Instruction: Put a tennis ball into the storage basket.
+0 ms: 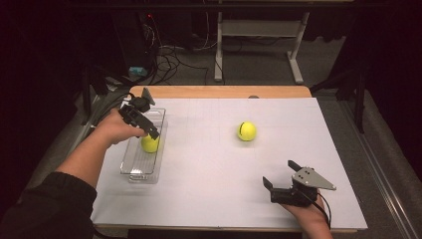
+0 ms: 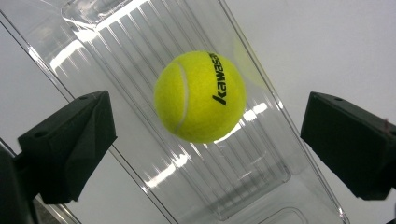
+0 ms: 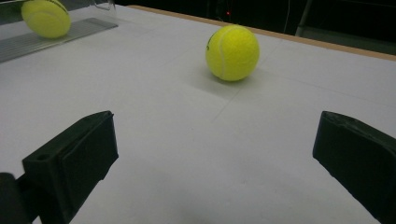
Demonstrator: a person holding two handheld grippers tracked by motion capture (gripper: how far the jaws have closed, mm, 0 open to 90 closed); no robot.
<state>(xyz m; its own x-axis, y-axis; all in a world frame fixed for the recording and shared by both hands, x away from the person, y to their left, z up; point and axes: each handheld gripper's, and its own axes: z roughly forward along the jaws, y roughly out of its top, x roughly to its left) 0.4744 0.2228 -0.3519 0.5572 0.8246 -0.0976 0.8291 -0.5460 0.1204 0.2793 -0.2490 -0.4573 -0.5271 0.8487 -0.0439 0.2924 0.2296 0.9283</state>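
We see a clear ribbed plastic tray (image 1: 130, 167), long and rectangular, lying at the left side of the white table sheet (image 1: 214, 199). In it is one yellow felt tennis ball (image 1: 150, 144), about midway along the tray's length; from the left gripper view the ball (image 2: 200, 96) shows against the ribbed floor of the tray (image 2: 261, 186), apart from both jaws. The left gripper (image 1: 142, 119) hangs over the tray above this ball with its black jaws spread wide and released; nothing is pressed between them.

A second yellow felt tennis ball (image 1: 246, 131) rests on the bare sheet near the table's middle, well apart from the tray. The right gripper (image 1: 279, 175) sits low near the front edge of the table, its jaws likewise released and wide, pointing toward that ball (image 3: 232, 52) with open sheet (image 3: 187, 140) between them. Beyond the far wooden edge of the table (image 1: 224, 91) stand a pale metal frame (image 1: 259, 30) and loose cables on a dark floor.

The ball in the tray bears black lettering, of which "kawasa" can be read; the rest curves out of sight.
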